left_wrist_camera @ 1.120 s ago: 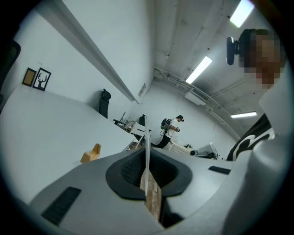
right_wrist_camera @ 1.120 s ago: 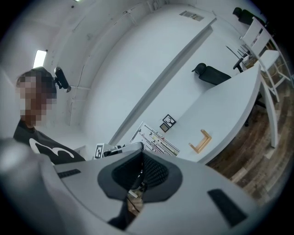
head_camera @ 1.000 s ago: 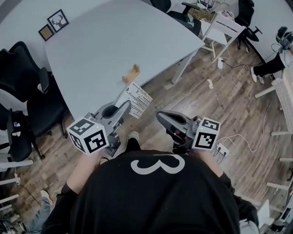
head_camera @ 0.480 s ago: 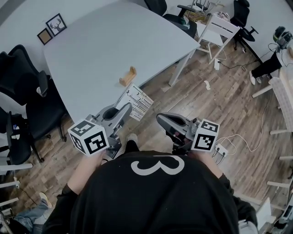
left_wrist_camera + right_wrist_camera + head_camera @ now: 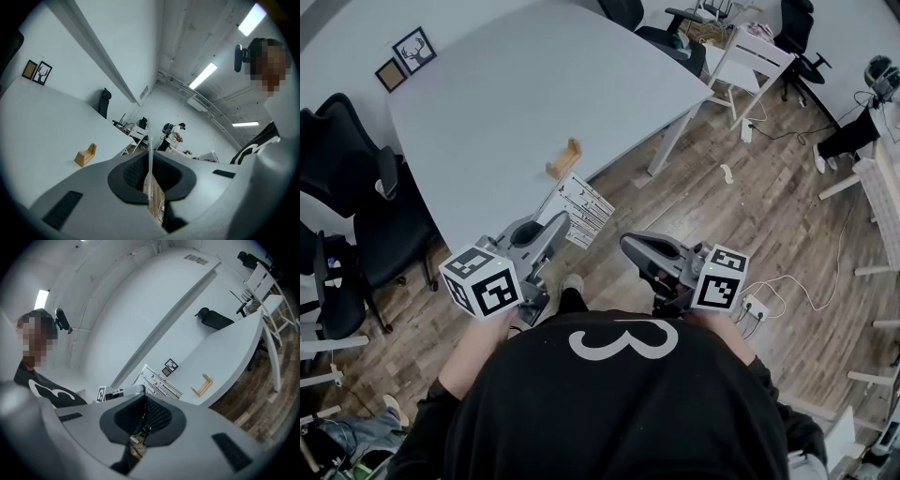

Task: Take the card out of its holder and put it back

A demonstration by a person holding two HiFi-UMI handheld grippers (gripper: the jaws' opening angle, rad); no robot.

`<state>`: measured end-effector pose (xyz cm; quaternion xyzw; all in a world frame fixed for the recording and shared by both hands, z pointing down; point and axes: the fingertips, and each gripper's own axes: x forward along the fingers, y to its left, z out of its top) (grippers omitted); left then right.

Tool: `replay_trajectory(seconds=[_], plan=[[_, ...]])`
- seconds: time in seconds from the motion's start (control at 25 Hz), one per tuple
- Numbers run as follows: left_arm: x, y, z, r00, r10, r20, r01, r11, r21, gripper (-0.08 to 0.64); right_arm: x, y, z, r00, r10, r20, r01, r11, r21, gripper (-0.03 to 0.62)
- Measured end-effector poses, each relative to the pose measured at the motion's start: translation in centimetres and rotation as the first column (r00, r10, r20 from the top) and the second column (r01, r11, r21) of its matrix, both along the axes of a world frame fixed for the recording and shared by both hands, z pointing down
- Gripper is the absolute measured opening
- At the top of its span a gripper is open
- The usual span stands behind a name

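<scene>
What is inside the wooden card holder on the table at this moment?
Nothing shows in the wooden holder; its slot looks empty. The card is pinched in the left gripper, held clear of the table. The slot's floor is too small to see.

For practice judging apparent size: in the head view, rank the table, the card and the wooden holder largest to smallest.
1. table
2. card
3. wooden holder
The card is held up, likely nearer the camera, so its lead over the holder is unsure.
</scene>
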<state>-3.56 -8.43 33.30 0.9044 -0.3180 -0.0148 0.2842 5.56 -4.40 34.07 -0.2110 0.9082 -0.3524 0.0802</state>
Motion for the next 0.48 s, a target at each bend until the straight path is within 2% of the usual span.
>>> replay_trajectory(seconds=[0.2, 0.48], plan=[[-0.2, -0.6, 0.4, 1.000, -0.011, 0.013, 0.011, 1.000, -0.007, 0.025, 0.2, -0.2, 0.5, 1.000, 0.006, 0.004, -0.006, 1.000, -0.009, 0.011], [-1.8, -5.7, 1.1, 0.999, 0.001, 0.036, 0.000, 1.000, -0.022, 0.025, -1.3, -5.0, 1.3, 1.000, 0.030, 0.007, -0.029, 0.999, -0.037, 0.011]])
